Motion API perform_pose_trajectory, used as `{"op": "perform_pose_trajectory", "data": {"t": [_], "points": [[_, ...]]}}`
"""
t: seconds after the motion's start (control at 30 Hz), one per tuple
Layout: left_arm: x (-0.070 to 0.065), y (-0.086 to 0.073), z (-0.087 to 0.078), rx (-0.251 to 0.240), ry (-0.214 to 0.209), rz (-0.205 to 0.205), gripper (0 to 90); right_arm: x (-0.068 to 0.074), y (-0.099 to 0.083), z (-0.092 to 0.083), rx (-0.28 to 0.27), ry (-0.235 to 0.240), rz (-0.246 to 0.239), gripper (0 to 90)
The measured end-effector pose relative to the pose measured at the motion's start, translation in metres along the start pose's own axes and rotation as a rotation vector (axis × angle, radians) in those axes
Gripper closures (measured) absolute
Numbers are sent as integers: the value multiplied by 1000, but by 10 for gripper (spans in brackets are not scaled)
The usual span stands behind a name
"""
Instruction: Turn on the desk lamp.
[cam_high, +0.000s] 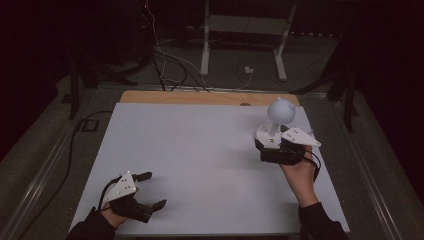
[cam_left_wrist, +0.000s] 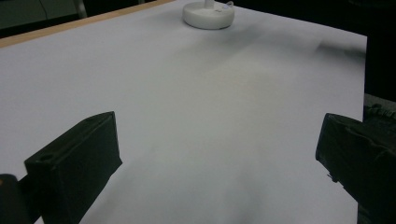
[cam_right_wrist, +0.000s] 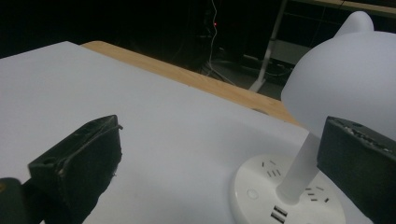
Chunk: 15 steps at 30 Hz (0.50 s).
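A white lamp (cam_high: 280, 111) with a round, eared head stands on a round socket base (cam_high: 264, 134) at the far right of the white tabletop (cam_high: 200, 150). My right gripper (cam_high: 272, 145) sits just behind the base, open, in a person's hand. In the right gripper view the lamp's stem (cam_right_wrist: 299, 170) and base (cam_right_wrist: 261, 191) lie between the wide-apart jaws of the right gripper (cam_right_wrist: 219, 154), nearer the right one, untouched. My left gripper (cam_high: 152, 190) rests open at the near left corner. In its own view the left gripper (cam_left_wrist: 217, 158) holds nothing, and the lamp base (cam_left_wrist: 208, 16) is far ahead.
A wooden table edge (cam_high: 200, 97) shows beyond the white sheet. On the floor behind are cables (cam_high: 165, 60), a white plug (cam_high: 248, 70) and a white frame's legs (cam_high: 242, 25). A black cable (cam_high: 75, 145) runs along the table's left side.
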<state>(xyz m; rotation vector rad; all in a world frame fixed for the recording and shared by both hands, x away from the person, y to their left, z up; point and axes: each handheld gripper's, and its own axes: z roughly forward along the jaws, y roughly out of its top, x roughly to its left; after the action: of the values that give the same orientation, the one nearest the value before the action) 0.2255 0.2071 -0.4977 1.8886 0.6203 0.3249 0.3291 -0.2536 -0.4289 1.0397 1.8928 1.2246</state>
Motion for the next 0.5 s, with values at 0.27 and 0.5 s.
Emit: {"op": "perform_pose_trajectory", "data": {"t": [0.27,0.5], "points": [[1,0,0,-3,0,-6,3,-2,1,14,20,-49,-4,0],[1,0,0,1,0,-5,3,2,-2,27,39,-85,59,0]]}}
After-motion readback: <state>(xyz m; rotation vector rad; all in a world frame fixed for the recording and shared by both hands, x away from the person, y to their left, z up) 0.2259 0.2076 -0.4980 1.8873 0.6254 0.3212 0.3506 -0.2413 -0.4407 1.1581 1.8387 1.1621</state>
